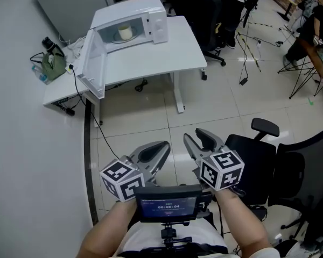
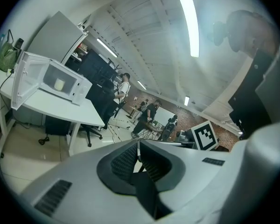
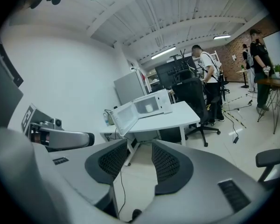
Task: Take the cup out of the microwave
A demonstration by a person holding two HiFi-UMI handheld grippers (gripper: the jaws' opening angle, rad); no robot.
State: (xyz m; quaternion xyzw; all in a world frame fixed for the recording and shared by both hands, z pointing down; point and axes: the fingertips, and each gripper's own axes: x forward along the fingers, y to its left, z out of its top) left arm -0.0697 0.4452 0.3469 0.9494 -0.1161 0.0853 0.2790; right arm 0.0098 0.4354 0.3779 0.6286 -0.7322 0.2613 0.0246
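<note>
The cup (image 1: 125, 31) sits in the open microwave (image 1: 156, 26) at the desk's (image 1: 151, 58) far edge. You hold both grippers well short of it: left gripper (image 1: 162, 145) jaws pressed together, right gripper (image 1: 196, 136) jaws spread, empty.

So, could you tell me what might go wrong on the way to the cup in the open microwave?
The microwave door stands swung wide on the near side; an arm could knock it. The cup sits inside a tight cavity, so the right gripper, jaws apart, might bump a wall or tip it. A cable trails across the floor before the table: a possible trip.
</note>
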